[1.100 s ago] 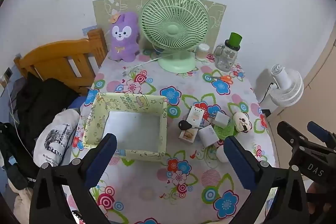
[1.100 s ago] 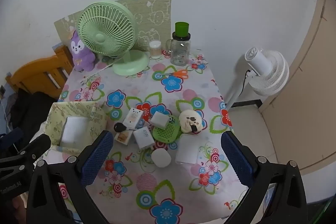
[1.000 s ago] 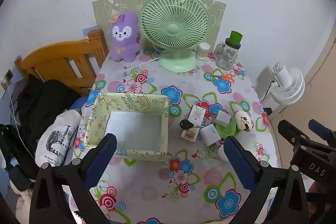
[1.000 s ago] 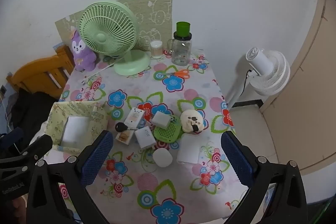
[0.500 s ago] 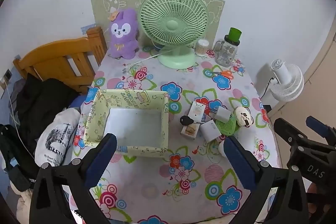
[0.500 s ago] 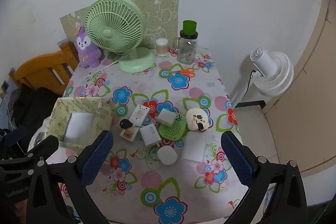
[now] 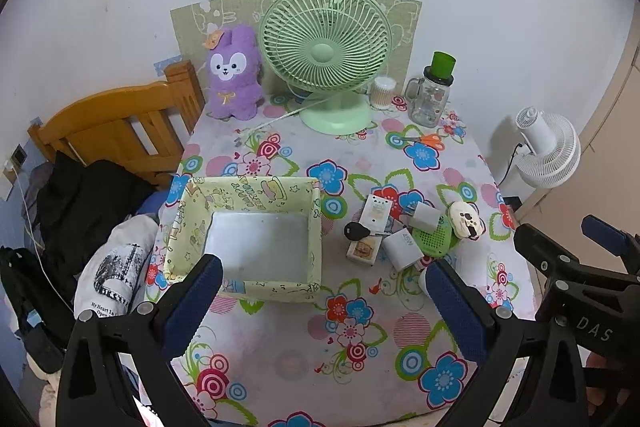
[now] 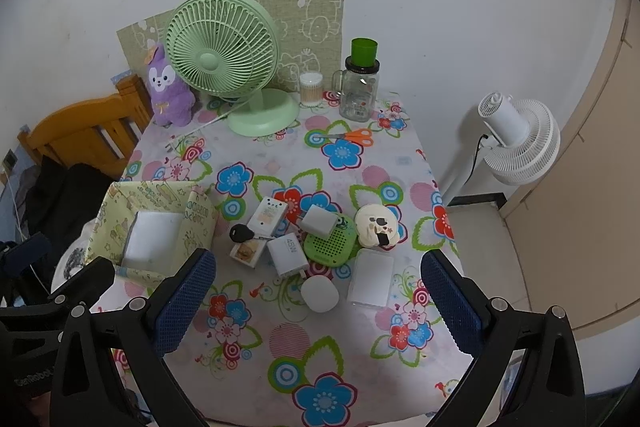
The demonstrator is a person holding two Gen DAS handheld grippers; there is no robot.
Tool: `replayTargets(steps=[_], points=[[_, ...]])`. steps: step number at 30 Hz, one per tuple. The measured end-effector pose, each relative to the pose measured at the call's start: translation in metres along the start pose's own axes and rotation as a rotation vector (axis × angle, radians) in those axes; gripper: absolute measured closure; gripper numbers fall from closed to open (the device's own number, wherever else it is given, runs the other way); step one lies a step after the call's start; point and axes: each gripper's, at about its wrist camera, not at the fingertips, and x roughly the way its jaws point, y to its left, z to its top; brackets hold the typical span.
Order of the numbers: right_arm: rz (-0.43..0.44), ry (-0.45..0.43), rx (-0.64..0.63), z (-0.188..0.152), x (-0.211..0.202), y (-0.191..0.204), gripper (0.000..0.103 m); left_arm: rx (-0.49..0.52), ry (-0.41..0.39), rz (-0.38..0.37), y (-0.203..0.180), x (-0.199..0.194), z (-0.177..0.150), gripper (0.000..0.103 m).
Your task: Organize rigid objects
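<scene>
Both grippers hover open and empty above the near edge of the flowered table. A yellow-green fabric box (image 7: 250,185) (image 8: 160,191) stands empty at the left, just beyond my left gripper (image 7: 322,273). Ahead of my right gripper (image 8: 317,263) lies a cluster of small items: a white 45W charger (image 8: 287,254), a green round speaker (image 8: 334,243), a cream round case (image 8: 374,223), a black key (image 8: 241,233), a white puck (image 8: 319,294) and a flat white case (image 8: 371,283). The same cluster (image 7: 404,247) sits right of the box.
At the back stand a green desk fan (image 8: 224,55), a purple plush rabbit (image 8: 168,91), a glass jar with a green lid (image 8: 360,87) and orange scissors (image 8: 356,137). A wooden bed frame (image 7: 112,131) with clothes borders the left. A white floor fan (image 8: 520,143) stands on the right.
Both views have shifted slightly, with the table contents sliding a little right and up in frame. Nothing on the table moved. Both grippers stayed open.
</scene>
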Motion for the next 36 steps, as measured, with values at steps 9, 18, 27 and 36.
replayTargets(steps=[9, 18, 27, 36], points=[[0.004, -0.002, -0.006, -0.0002, -0.0011, 0.0012, 0.0, -0.001, -0.005, 0.001, 0.0021, -0.0022, -0.001, 0.001], [0.011, -0.007, -0.008, -0.0007, -0.0051, 0.002, 0.0, -0.008, -0.005, 0.003, 0.0034, -0.0041, -0.001, 0.001], [0.008, -0.009, -0.011, -0.0014, -0.0056, 0.0012, 0.0, -0.011, -0.008, 0.008, 0.0064, -0.006, -0.0002, 0.001], [0.007, -0.01, -0.011, -0.0018, -0.0068, 0.0001, 0.0, -0.006, -0.016, 0.006, 0.0057, -0.0069, 0.0019, 0.001]])
